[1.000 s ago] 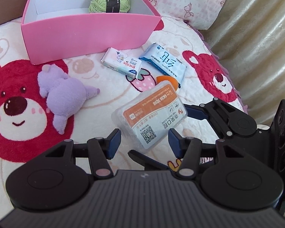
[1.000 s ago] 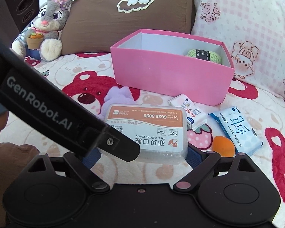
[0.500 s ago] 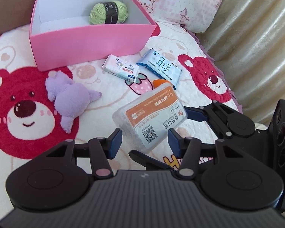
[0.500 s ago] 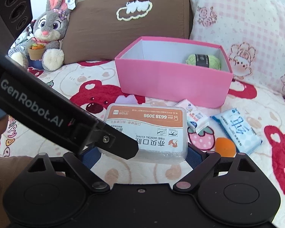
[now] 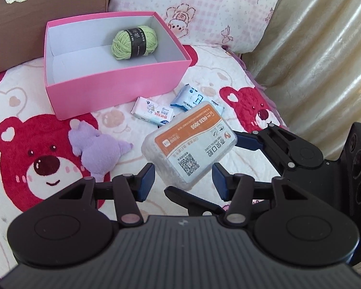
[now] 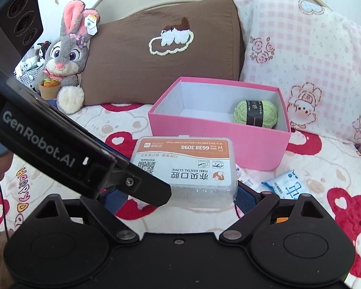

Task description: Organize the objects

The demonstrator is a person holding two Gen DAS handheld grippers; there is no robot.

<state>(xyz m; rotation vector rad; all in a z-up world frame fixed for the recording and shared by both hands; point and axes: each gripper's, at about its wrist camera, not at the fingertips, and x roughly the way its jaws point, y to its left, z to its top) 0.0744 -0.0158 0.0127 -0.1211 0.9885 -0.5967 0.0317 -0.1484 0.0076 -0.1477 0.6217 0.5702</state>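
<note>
The clear plastic case (image 6: 184, 168) with the orange-and-white dental clinic label is held above the bear-print blanket (image 5: 16, 110), pinched at its two short ends by the right gripper (image 6: 180, 193), whose jaws are pressed against it; in the left wrist view the case (image 5: 189, 144) hangs tilted, clear of the bedding. The left gripper (image 5: 183, 180) sits just below and beside the case, its jaws spread and holding nothing. The step in hand is judged to be carriage of the case to the pink box (image 6: 219, 142). It is judged that the case should be kept level, lifted clear of the near wall of the box, and released only once it is over the bare floor left of the yarn. The box stands open against the pillows and contains a single green yarn ball (image 5: 134, 42) toward its right end; the rest of its floor is bare. Outside the box, on the blanket, a purple plush toy (image 5: 97, 149), a white tissue pack (image 5: 152, 113) and a blue tissue pack (image 5: 192, 97) are seen, not yet put away.
</note>
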